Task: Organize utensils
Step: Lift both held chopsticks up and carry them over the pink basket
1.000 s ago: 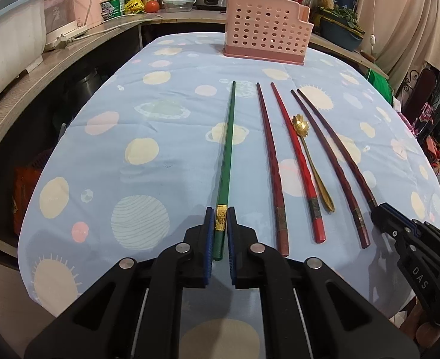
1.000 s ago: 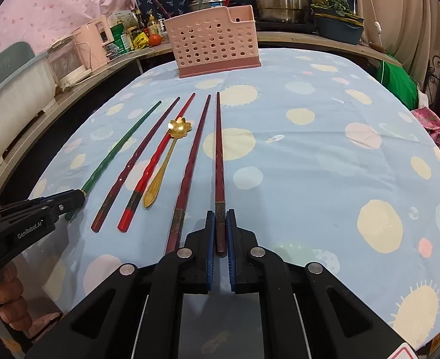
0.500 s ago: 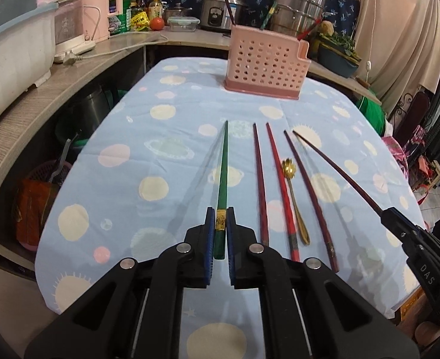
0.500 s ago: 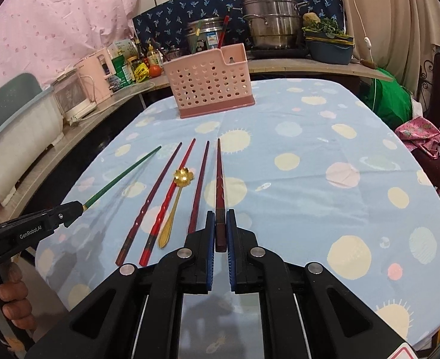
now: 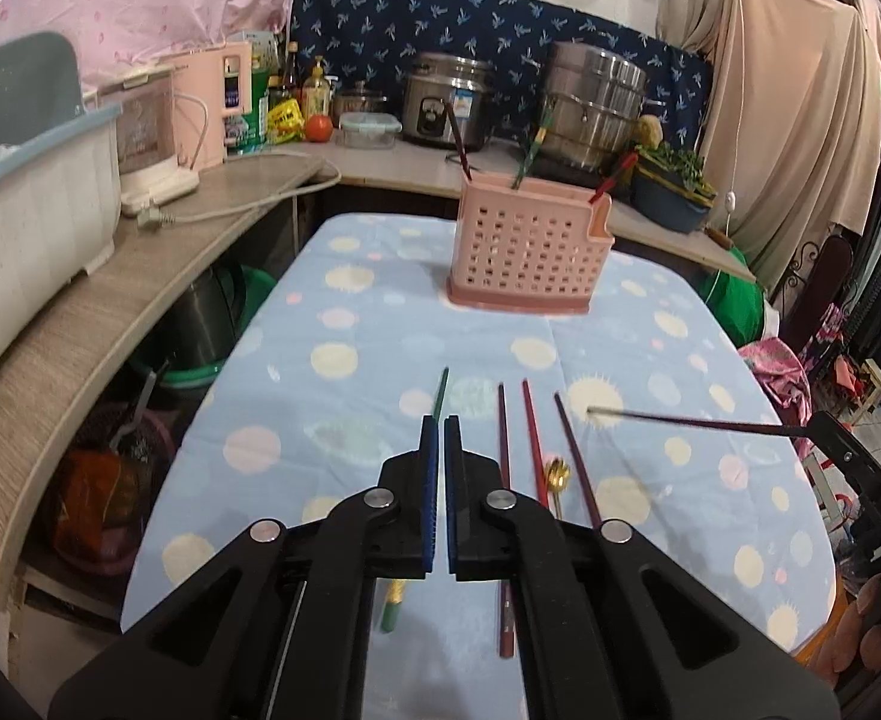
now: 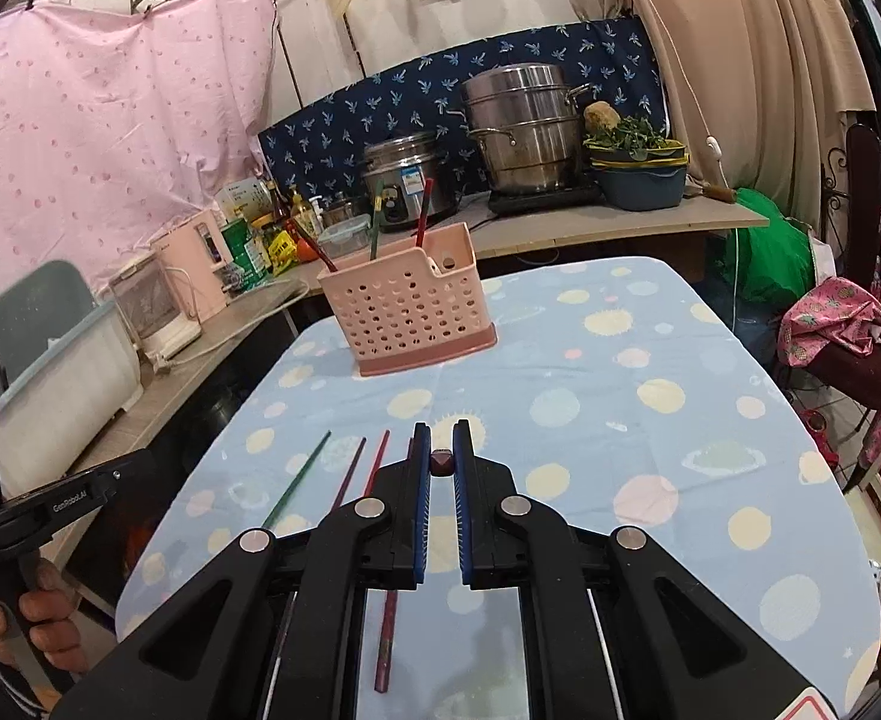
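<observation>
My left gripper (image 5: 439, 420) is shut on a green chopstick (image 5: 440, 393), which tilts down so its tip points at the table and its butt shows below the jaws. My right gripper (image 6: 441, 429) is shut on a dark maroon chopstick (image 6: 442, 461), seen end-on; in the left wrist view this chopstick (image 5: 680, 421) hangs in the air above the cloth. Two dark red chopsticks (image 5: 502, 426), a red chopstick (image 5: 533, 432) and a gold spoon (image 5: 557, 474) lie on the table. A pink perforated holder (image 5: 527, 249) stands at the far end with several chopsticks in it.
The table wears a light blue planet-print cloth (image 5: 380, 348). A wooden counter (image 5: 110, 294) runs along the left with a white bin (image 5: 26, 216) and appliances. A rice cooker (image 5: 446, 102) and steel steamer pot (image 5: 596, 102) stand behind the holder.
Both grippers have risen from the table, each lifting its chopstick. The green and the maroon chopsticks have left the row, and both views now look further up the room.
</observation>
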{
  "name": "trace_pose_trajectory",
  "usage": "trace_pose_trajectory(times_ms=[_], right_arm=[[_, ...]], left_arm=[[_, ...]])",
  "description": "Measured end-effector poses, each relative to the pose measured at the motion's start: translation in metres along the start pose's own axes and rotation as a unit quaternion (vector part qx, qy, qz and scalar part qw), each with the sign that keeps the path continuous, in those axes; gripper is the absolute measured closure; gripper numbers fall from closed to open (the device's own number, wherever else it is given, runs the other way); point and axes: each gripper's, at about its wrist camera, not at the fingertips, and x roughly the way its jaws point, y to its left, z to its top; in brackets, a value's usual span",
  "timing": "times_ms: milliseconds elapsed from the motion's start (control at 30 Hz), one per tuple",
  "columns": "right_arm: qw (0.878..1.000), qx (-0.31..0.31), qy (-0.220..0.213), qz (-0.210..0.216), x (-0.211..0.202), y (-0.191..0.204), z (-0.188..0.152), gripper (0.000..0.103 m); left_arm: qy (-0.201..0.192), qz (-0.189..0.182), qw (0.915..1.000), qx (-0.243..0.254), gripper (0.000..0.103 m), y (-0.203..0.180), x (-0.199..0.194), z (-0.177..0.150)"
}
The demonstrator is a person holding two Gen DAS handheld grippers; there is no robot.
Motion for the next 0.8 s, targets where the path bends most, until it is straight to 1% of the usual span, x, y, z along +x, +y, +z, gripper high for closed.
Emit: trace_pose_trajectory(times_ms=[133, 200, 267, 300, 333, 367, 400, 433, 533, 600, 700, 800], right_arm=[[1.0, -0.004, -0.013, -0.001, -0.002, 0.002, 0.011, 0.096], [1.0, -0.003, -0.014, 0.0, -0.003, 0.003, 0.01, 0.096], [1.0, -0.001, -0.012, 0.002, -0.003, 0.003, 0.008, 0.096], [1.0, 0.002, -0.01, 0.003, -0.003, 0.003, 0.007, 0.096], [1.0, 0.004, -0.01, 0.004, -0.005, 0.003, 0.005, 0.096], [1.0, 0.007, -0.01, 0.005, -0.006, 0.002, 0.005, 0.096], [1.0, 0.009, -0.011, 0.006, -0.008, 0.002, 0.004, 0.096], [1.0, 0.009, -0.011, 0.005, -0.009, 0.003, 0.004, 0.096], [1.0, 0.008, -0.012, 0.003, -0.012, 0.004, 0.002, 0.096], [1.0, 0.009, -0.011, 0.004, -0.012, 0.004, 0.001, 0.096], [1.0, 0.01, -0.009, 0.005, -0.014, 0.005, 0.0, 0.096], [1.0, 0.012, -0.007, 0.005, -0.014, 0.006, -0.003, 0.096]], left_arm=[[-0.009, -0.001, 1.0, -0.004, 0.101, 0.002, -0.002, 0.012], [0.0, -0.006, 0.9999, -0.009, 0.1, 0.005, 0.001, 0.01], [0.017, -0.008, 0.9998, -0.011, 0.1, 0.009, 0.008, -0.001], [0.026, -0.008, 0.9996, -0.012, 0.096, 0.011, 0.012, -0.007], [0.038, -0.005, 0.9991, -0.015, 0.088, 0.014, 0.018, -0.015], [0.048, -0.004, 0.9987, -0.017, 0.083, 0.017, 0.023, -0.023], [0.056, -0.003, 0.9982, -0.02, 0.076, 0.02, 0.028, -0.031], [0.066, -0.001, 0.9976, -0.024, 0.074, 0.023, 0.033, -0.039], [0.099, 0.0, 0.9946, -0.029, 0.074, 0.031, 0.049, -0.064], [0.114, 0.002, 0.9931, -0.028, 0.074, 0.034, 0.057, -0.077], [0.124, 0.006, 0.992, -0.022, 0.074, 0.033, 0.065, -0.089], [0.138, -0.004, 0.9901, -0.024, 0.075, 0.033, 0.073, -0.097]])
